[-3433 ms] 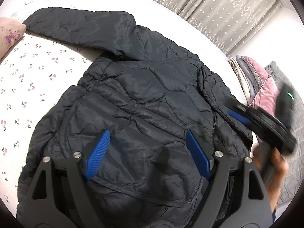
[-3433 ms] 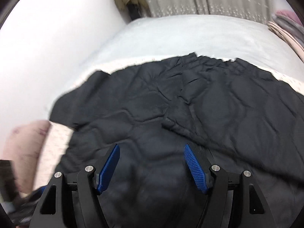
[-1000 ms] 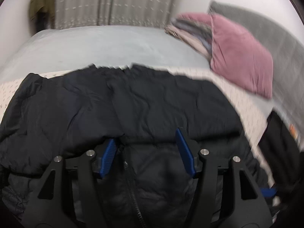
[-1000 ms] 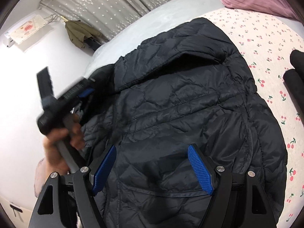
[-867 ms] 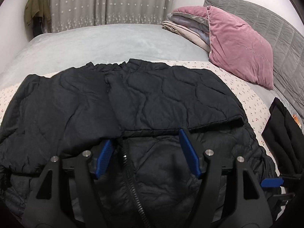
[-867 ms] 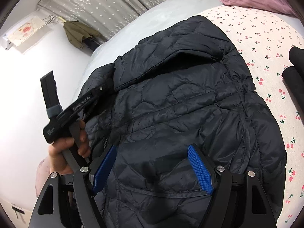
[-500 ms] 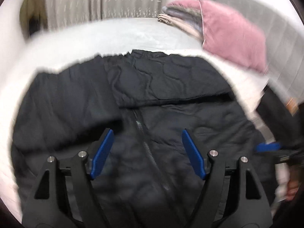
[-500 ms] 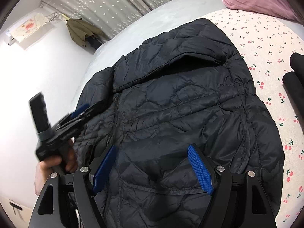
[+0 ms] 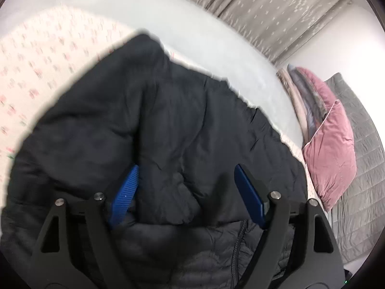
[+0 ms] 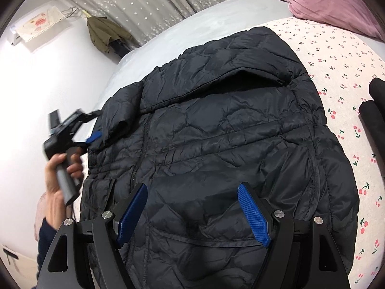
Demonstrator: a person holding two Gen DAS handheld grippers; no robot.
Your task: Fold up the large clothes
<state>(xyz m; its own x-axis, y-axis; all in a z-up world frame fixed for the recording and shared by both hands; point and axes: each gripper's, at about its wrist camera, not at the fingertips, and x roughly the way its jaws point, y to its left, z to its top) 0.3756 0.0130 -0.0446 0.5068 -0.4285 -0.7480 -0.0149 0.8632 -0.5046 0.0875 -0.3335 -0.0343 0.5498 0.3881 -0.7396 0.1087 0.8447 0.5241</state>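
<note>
While the bed (image 10: 341,55) with its white sheet printed in small red cherries takes up most of both views, the black quilted puffer jacket (image 10: 228,132) lies spread across it, front up, zip running down the middle and both sleeves folded in over the chest. Beyond the jacket lies a pale grey blanket (image 9: 216,55), and behind that hangs a grey curtain dotted with white stars (image 10: 144,2). A dusty-pink velvet pillow (image 9: 332,149) leans on a stack of folded bedding by the grey quilted headboard (image 9: 365,168).

A hand (image 10: 60,173) grips the handle of the left gripper (image 10: 93,130) at the jacket's left edge, beside the folded sleeve (this view is sharp, the left wrist view is blurred). Its blue-padded fingers (image 9: 125,195) have just been opening and stand wide, with a fold of the sleeve bulging up between them, not pinched. The right gripper (image 10: 192,214) hovers over the lower front of the jacket, its blue fingers (image 10: 252,214) wide apart and holding nothing.
</note>
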